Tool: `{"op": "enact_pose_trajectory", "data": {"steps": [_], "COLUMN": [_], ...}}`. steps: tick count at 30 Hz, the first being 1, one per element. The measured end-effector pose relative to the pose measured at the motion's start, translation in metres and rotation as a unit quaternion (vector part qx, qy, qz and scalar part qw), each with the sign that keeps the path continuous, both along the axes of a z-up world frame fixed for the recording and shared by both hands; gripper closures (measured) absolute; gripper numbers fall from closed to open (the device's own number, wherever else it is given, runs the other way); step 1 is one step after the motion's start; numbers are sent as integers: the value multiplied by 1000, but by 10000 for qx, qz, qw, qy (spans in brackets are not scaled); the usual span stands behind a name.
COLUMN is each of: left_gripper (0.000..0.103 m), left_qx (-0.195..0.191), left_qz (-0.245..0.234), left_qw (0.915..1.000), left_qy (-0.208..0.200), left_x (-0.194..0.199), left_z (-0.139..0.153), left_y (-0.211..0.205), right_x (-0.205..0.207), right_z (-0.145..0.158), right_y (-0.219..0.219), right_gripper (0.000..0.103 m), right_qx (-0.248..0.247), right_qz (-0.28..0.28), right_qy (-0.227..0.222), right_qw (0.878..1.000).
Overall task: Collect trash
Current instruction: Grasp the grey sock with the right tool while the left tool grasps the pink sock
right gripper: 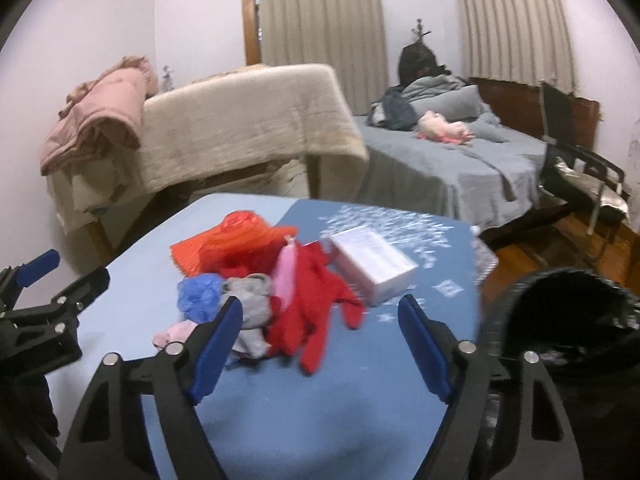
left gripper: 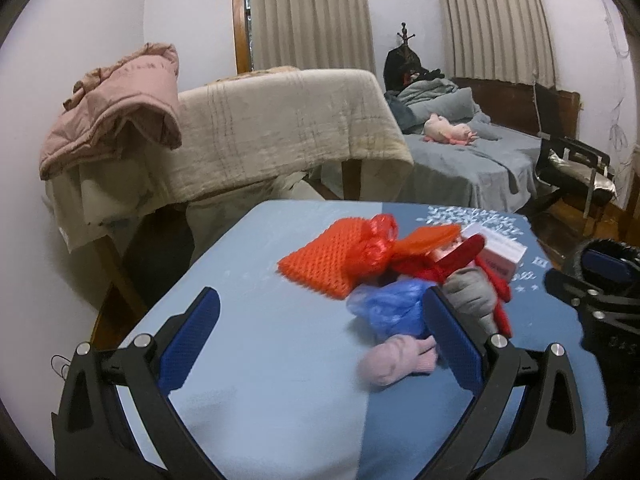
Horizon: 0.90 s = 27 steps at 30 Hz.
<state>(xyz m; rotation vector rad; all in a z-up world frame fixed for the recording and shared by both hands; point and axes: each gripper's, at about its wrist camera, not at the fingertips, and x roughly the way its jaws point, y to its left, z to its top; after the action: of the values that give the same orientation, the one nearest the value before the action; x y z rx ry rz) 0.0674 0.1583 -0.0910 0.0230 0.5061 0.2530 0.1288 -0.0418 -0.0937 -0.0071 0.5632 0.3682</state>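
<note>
A pile of trash lies on the blue table (left gripper: 248, 360): an orange foam net (left gripper: 324, 264), a red plastic bag (left gripper: 376, 240), a blue plastic bag (left gripper: 392, 304), a pink sock (left gripper: 396, 362), a grey sock (left gripper: 472, 296), a red glove (right gripper: 316, 312) and a pink-and-white box (right gripper: 372, 268). My left gripper (left gripper: 320, 292) is open just short of the pile, its right finger beside the blue bag and the pink sock. My right gripper (right gripper: 320, 302) is open, and the red glove lies ahead between its fingers with neither pad pressing on it.
A black bin (right gripper: 560, 320) with a dark liner stands off the table's right edge. Behind the table are a bench draped in a beige blanket (left gripper: 280, 128) and a pink jacket (left gripper: 120, 104), a bed with grey bedding (right gripper: 440, 168), and a black chair (right gripper: 580, 172).
</note>
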Motion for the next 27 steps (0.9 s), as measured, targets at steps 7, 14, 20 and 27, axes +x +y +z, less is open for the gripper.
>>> {"op": "enact_pose_trajectory", "data": {"steps": [7,14,20,27], "left_gripper": [8,10,10,18], "left_qx": [-72,-182,-280,-348], "left_qz": [211,316,178,-89], "left_qw": [9996,9988,9988,9983], "left_qy": [173,316,360,458], "left_x": [9,12,12,15], "left_z": [-18,-27,-31,-36], "left_y": [24,39,32,16], "right_x": [18,28,25,16], "right_z": [-20,-34,-34,-26], "right_y": [35,55,58,39], "right_gripper": [38,57,71,71], "right_qx": [-74,-209,-163,-47], "right_qz": [298,605,846,715], "right_qy": [157,327,363,331], "right_qw": [9994,9974,9956,9969]}}
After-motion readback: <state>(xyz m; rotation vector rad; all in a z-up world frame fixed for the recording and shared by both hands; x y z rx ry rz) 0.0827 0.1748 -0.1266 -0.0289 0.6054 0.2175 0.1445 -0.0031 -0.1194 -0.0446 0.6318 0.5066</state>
